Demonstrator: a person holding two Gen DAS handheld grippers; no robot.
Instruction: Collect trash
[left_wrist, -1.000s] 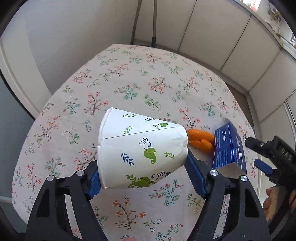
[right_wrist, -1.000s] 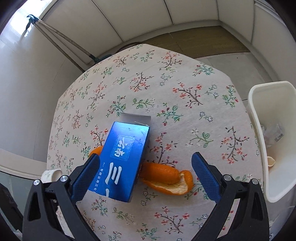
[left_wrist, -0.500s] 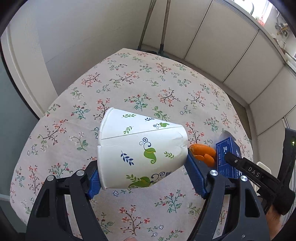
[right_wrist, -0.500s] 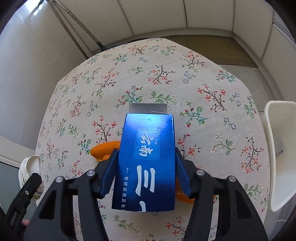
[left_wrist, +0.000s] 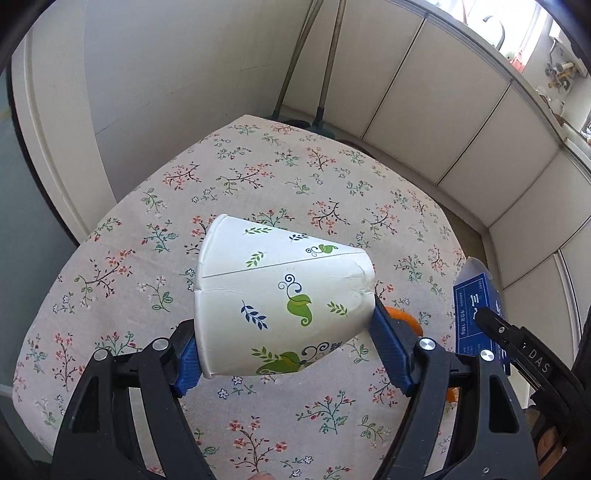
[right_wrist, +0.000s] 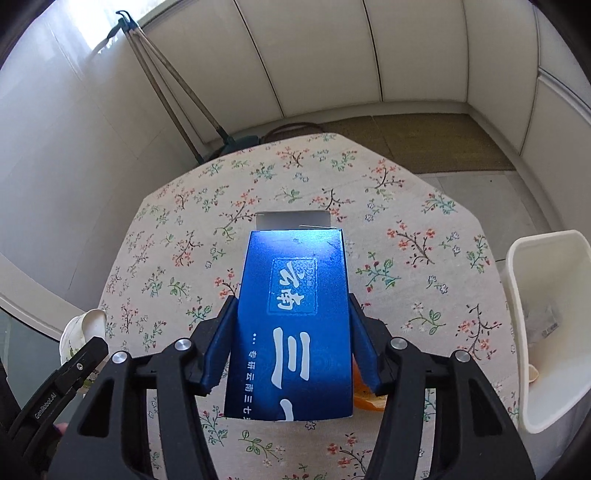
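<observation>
Trash is split between my two hands, with one piece left on the table (right_wrist: 406, 206). Largest nearby is the white bin (right_wrist: 546, 332) off the table's right edge, a few scraps already in it. Next, the blue carton (right_wrist: 295, 325): a second ago my right gripper (right_wrist: 291, 347) stood wide around it on the cloth; half a second ago the blue pads closed on its sides, and now it sits clamped and lifted, its open flap pointing away from me. My left gripper (left_wrist: 284, 347) has kept its hold on the paper cup (left_wrist: 284, 302), pinched sideways and creased, well above the cloth. Smallest, the orange peel (right_wrist: 365, 398) lies on the cloth, mostly hidden under the carton. With both hands full, I judge the carton and cup should go to the bin first, then the peel.
</observation>
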